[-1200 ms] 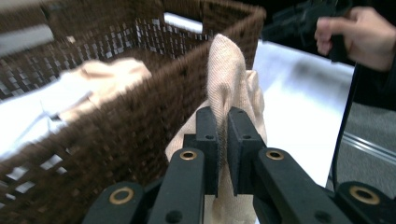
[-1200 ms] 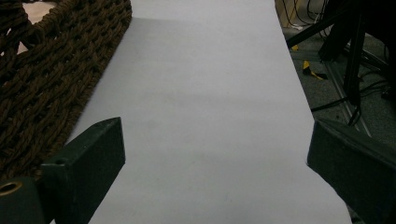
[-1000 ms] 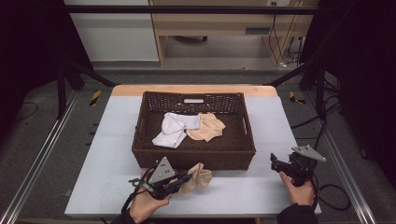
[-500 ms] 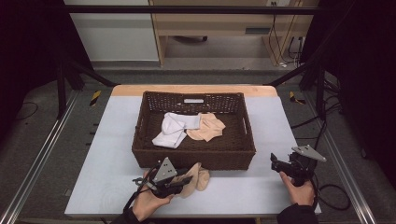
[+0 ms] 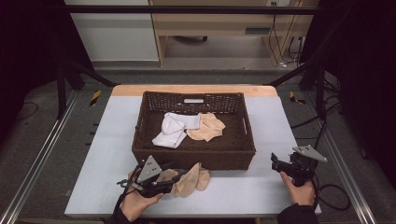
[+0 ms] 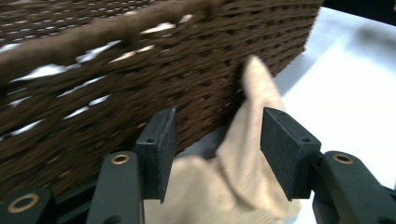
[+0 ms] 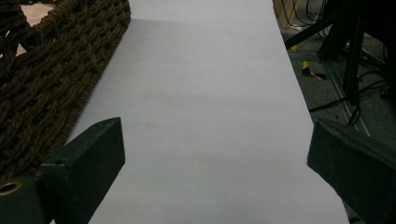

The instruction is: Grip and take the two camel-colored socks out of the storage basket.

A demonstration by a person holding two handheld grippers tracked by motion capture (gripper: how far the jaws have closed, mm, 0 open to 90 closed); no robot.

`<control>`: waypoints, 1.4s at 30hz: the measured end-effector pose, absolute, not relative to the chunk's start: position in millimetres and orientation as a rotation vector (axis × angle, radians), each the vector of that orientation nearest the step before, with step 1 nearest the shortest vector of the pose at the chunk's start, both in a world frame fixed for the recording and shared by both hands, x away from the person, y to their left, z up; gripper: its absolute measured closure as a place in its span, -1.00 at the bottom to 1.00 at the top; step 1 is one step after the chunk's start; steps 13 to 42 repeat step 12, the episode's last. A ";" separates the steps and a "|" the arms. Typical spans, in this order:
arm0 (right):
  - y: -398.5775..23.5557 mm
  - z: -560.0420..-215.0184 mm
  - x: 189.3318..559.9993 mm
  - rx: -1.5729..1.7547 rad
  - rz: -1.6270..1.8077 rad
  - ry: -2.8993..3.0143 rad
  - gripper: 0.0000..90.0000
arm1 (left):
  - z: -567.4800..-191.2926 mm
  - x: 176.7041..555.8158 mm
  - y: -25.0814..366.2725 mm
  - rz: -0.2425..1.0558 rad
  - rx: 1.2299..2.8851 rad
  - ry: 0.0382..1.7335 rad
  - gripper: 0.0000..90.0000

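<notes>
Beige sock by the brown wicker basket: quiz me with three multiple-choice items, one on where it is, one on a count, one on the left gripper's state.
1. Where does the beige fabric sock lie?
A. inside the brown wicker basket
B. on the table against the basket's near wall
C. on the floor

2. How many cloth items lie inside the basket?
A. two
B. four
C. none

3. How is the left gripper?
A. shut on the sock
B. shut on the basket rim
C. open, sock between the jaws

Answers: 1 B, the sock leans on the woven near wall. 2 A, a white folded cloth and a beige cloth. 3 C, the jaws have just been opening and the pads stand apart from the sock.
</notes>
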State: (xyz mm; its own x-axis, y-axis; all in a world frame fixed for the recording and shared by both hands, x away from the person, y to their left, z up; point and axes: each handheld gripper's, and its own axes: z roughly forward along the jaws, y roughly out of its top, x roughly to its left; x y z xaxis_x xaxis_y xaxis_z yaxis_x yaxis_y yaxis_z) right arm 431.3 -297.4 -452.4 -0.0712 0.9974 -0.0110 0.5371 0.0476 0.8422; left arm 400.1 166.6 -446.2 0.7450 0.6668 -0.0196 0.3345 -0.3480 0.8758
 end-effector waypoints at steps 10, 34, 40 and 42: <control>-298.1 -452.6 431.2 1.561 0.907 1.684 -0.90 | -454.3 399.1 205.7 0.489 1.937 0.868 -0.08; -298.0 -452.7 431.5 1.560 0.907 1.684 -0.90 | -457.2 398.7 214.5 0.503 1.938 0.891 -0.09; -298.0 -452.7 431.5 1.560 0.907 1.684 -0.90 | -457.2 398.7 214.5 0.503 1.938 0.891 -0.09; -298.0 -452.7 431.5 1.560 0.907 1.684 -0.90 | -457.2 398.7 214.5 0.503 1.938 0.891 -0.09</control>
